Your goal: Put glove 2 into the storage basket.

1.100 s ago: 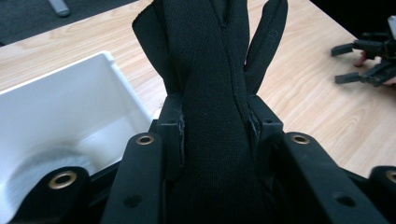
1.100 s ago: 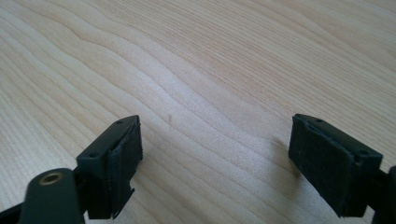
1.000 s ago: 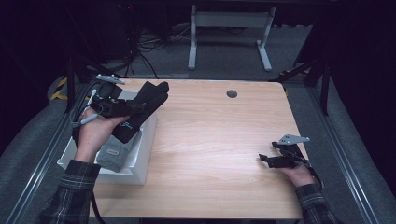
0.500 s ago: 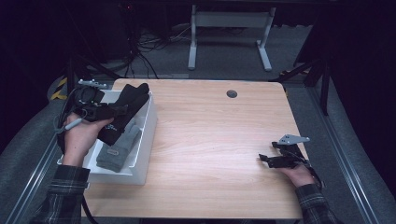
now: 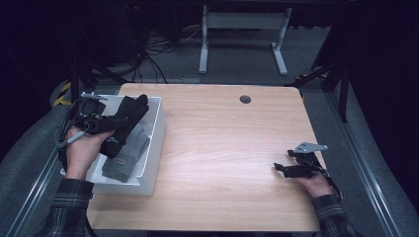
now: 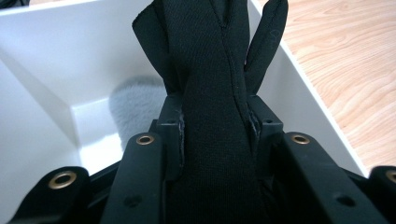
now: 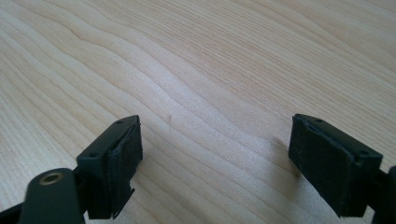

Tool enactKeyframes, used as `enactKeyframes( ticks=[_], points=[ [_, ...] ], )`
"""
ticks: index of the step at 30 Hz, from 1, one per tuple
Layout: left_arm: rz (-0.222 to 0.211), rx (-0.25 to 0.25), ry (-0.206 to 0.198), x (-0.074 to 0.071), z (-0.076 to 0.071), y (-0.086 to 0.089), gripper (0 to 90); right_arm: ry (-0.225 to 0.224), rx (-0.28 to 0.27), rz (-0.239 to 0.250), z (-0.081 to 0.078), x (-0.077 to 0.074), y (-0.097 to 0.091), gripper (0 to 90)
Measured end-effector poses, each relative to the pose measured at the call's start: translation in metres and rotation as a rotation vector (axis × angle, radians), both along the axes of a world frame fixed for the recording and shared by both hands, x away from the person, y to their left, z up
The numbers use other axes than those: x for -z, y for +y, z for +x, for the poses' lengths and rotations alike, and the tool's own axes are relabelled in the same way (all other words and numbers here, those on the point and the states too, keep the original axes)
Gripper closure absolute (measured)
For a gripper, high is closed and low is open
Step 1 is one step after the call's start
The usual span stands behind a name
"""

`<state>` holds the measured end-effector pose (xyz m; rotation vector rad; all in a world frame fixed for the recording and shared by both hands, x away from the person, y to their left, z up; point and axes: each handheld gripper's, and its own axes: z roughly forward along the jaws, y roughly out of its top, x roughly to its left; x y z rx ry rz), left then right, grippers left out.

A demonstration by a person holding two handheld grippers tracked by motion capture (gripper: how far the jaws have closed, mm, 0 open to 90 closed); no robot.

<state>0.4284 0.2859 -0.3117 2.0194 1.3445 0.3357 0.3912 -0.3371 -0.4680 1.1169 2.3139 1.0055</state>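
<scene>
Here, soft black knit glove clamped.

The room is dark, with light falling mostly on a pale wooden table in the middle of the frame. Near its far edge sits a round dark cable grommet. Grey carpet covers the floor behind it. At the upper centre stands a white metal desk frame with two legs and flat feet. A tangle of black cables lies at the upper left, and black-and-yellow hazard tape shows at the left edge
</scene>
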Motion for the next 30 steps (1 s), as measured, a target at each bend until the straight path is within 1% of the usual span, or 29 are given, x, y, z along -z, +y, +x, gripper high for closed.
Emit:
enactKeyframes(
  ticks=[2, 5, 6, 11, 16, 18, 19, 21, 23, 25, 27, 30],
  points=[
    [0.004, -0.007, 0.008, 0.006, 0.001, 0.001, 65.3, 0.000, 0.000, 0.000, 0.000, 0.000, 0.000, 17.9],
    [-0.004, -0.019, 0.022, 0.018, 0.005, 0.003, 65.3, 0.000, 0.000, 0.000, 0.000, 0.000, 0.000, 17.9],
    [-0.004, -0.019, 0.022, 0.018, 0.005, 0.003, 65.3, 0.000, 0.000, 0.000, 0.000, 0.000, 0.000, 17.9],
    [-0.003, -0.040, 0.039, 0.029, 0.009, 0.006, 65.2, 0.000, 0.001, 0.000, 0.000, 0.000, 0.000, 17.9],
    [-0.006, -0.052, 0.069, 0.043, 0.013, 0.008, 65.0, 0.000, 0.000, 0.000, 0.000, 0.000, 0.000, 17.9],
    [-0.008, -0.056, 0.075, 0.048, 0.014, 0.009, 64.8, 0.000, 0.001, 0.000, 0.000, 0.000, 0.000, 17.9],
    [-0.009, -0.059, 0.081, 0.052, 0.015, 0.009, 64.6, 0.000, 0.000, 0.000, 0.000, 0.000, 0.000, 17.9],
    [-0.003, -0.061, 0.097, 0.059, 0.017, 0.008, 63.9, 0.000, 0.000, 0.000, 0.000, 0.000, 0.000, 17.9],
    [0.010, -0.069, 0.100, 0.064, 0.018, 0.007, 63.1, 0.000, 0.001, 0.000, 0.000, 0.000, 0.000, 17.9],
    [0.008, -0.075, 0.104, 0.068, 0.019, 0.008, 61.7, 0.000, 0.000, 0.000, 0.000, 0.000, 0.000, 17.9],
    [0.018, -0.076, 0.103, 0.072, 0.020, 0.009, 60.0, 0.000, 0.000, 0.000, 0.000, 0.000, 0.000, 17.9],
    [0.031, -0.081, 0.114, 0.077, 0.021, 0.009, 55.6, 0.000, 0.000, 0.000, 0.000, 0.000, 0.000, 17.9]
  ],
)
